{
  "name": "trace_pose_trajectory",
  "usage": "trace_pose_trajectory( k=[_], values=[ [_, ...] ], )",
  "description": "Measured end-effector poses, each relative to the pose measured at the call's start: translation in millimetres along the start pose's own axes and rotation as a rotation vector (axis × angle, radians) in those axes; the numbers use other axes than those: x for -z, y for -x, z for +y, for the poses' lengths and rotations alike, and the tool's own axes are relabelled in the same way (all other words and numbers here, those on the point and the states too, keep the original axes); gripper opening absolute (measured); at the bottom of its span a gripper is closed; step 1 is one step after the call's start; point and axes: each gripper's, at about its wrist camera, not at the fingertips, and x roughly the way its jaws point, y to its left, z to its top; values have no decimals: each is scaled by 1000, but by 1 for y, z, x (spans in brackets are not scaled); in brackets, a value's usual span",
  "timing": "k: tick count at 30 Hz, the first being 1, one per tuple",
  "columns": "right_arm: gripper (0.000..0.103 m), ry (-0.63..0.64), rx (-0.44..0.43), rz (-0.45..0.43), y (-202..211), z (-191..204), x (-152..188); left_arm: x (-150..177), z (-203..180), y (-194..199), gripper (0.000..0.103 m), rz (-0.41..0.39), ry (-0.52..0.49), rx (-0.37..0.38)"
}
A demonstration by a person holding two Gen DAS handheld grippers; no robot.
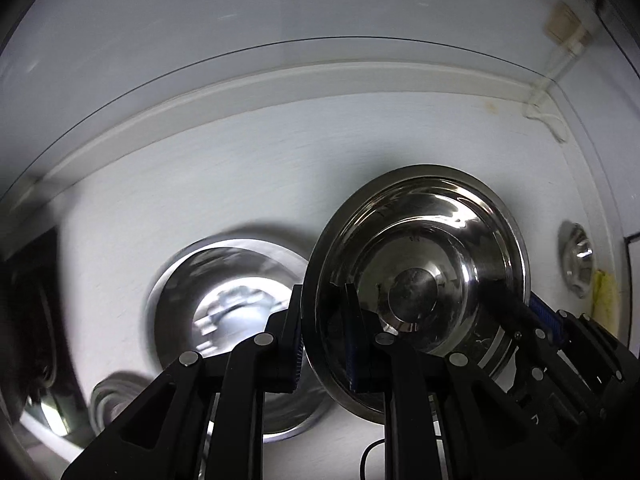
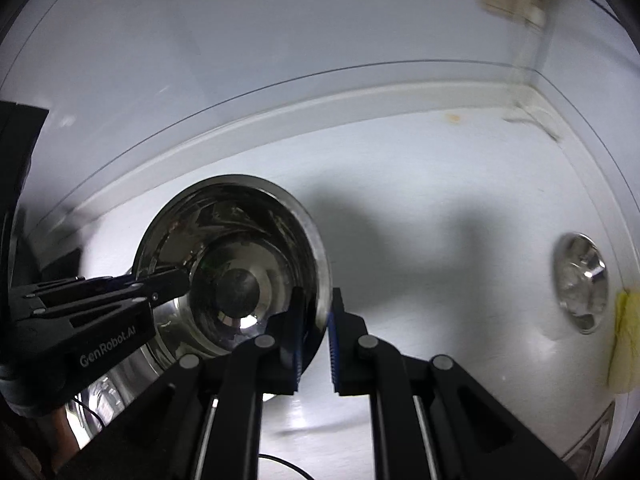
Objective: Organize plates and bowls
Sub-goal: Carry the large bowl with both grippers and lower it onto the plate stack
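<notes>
The left tongs (image 1: 324, 344) are clamped on the rim of a stainless steel bowl (image 1: 416, 280), one finger outside the wall, the other inside. The right tongs (image 2: 314, 336) pinch the opposite edge of the same bowl (image 2: 232, 272), rim between the blue ribbed pads, so it hangs tilted between the two, lifted off the worktop (image 1: 260, 160).

In the left wrist view a second steel bowl (image 1: 232, 312) lies on the worktop at 9 o'clock from the held one, just behind the left tongs and blurred. A small shiny steel dish (image 1: 578, 260) sits well apart at 3 o'clock, near the worktop's right edge, with a yellow cloth (image 1: 604, 296) just beside it.

The held bowl looks thin, stiff and light, but polished metal is probably slippery against the pads, and a rim grip may let it swing. Its flat lip seems the only sensible place to take hold; two opposite grips should steady it for nesting into the other bowl.

The worktop is pale, matte white, bounded by a raised white ledge (image 1: 280, 84) and a plain white wall (image 1: 240, 8). A wall socket (image 1: 564, 24) sits at 1 o'clock, its white cable trailing down to the corner.
</notes>
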Motion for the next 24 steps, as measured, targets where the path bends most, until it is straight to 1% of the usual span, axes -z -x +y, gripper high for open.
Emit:
trace_pose_trajectory(
  k=[2,4,8,13,15,17,18,19,20,21,22,23,24],
  values=[
    [10,39,-17,19,-8,31,5,9,29,-1,14,14,47,-11],
    [10,72,-24,35,-16,53,9,19,56,-4,14,25,98,-17],
    [10,119,-30,73,-35,84,18,34,84,-19,14,45,147,-36],
    [11,149,-23,124,-61,100,33,46,98,-48,15,83,183,-53],
    [12,135,-35,153,-71,100,39,50,101,-57,14,93,197,-49],
    [12,110,-42,177,-72,97,45,50,107,-54,15,84,221,-66],
    [13,100,-45,176,-69,94,47,51,108,-53,23,74,233,-70],
    [14,98,-40,172,-66,92,49,51,109,-48,28,61,243,-42],
    [18,98,-25,160,-61,87,50,54,111,-44,37,52,244,-42],
    [20,97,-13,146,-55,84,51,54,110,-39,44,36,241,-60],
    [21,95,0,132,-48,79,51,54,107,-32,45,5,230,-76],
    [23,94,24,111,-39,72,52,54,111,-26,48,-9,221,-79],
    [27,94,37,101,-35,68,52,54,108,-22,52,-21,211,-81]
  ],
)
